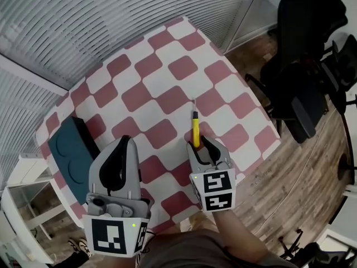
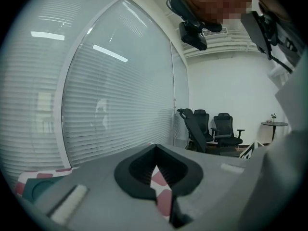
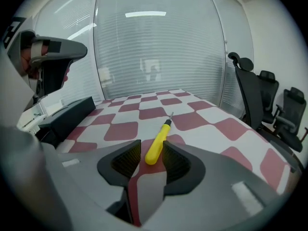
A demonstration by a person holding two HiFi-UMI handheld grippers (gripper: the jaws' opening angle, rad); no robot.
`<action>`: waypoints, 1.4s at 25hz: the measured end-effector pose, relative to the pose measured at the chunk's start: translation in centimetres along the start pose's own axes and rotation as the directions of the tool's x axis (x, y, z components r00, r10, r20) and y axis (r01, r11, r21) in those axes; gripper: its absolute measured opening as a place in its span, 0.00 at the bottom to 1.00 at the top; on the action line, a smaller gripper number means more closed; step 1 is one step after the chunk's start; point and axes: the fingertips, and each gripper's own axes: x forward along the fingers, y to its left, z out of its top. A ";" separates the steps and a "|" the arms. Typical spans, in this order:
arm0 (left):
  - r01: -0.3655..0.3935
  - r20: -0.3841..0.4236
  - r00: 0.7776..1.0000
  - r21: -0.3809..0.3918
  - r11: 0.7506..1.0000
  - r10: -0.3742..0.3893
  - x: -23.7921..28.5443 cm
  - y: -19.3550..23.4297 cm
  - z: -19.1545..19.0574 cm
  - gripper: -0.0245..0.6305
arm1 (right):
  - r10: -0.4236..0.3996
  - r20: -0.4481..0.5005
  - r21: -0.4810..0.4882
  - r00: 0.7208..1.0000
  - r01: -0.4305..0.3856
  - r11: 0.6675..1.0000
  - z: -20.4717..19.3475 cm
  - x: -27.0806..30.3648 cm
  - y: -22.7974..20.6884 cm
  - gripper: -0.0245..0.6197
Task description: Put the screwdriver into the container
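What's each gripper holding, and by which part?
Nothing is held. The right gripper's jaws stand open around the screwdriver's handle end, not pressing it; the left gripper is shut and empty.

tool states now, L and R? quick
Left tool: closed, empty.
Right tool: open; end of the screwdriver handle sits between its jaws, not gripped.

The checkered table bears a yellow screwdriver and a teal container.
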 end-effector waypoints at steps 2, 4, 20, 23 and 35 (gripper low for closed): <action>-0.001 -0.001 1.000 -0.004 1.000 0.001 0.1 0.3 -0.1 0.04 | -0.011 -0.030 -0.004 0.999 0.011 1.000 -0.2 0.2 -0.1 0.26; -0.003 -0.002 1.000 -0.006 1.000 0.003 0.2 0.5 -0.2 0.04 | -0.015 -0.053 -0.004 0.999 0.015 1.000 -0.4 0.4 -0.2 0.23; -0.035 0.028 0.999 0.006 0.999 0.035 -1.7 1.3 1.0 0.04 | -0.023 -0.021 -0.013 1.000 0.023 1.000 0.7 -0.3 -0.3 0.17; -0.052 0.045 0.998 0.013 0.999 0.051 -2.6 1.1 1.8 0.04 | 0.000 0.038 -0.025 0.999 0.001 1.000 2.9 -1.6 0.4 0.17; -0.161 0.212 0.966 0.032 0.986 0.151 -8.7 -1.0 7.8 0.04 | 0.131 0.282 -0.174 0.950 -0.083 0.981 13.4 -12.2 4.2 0.17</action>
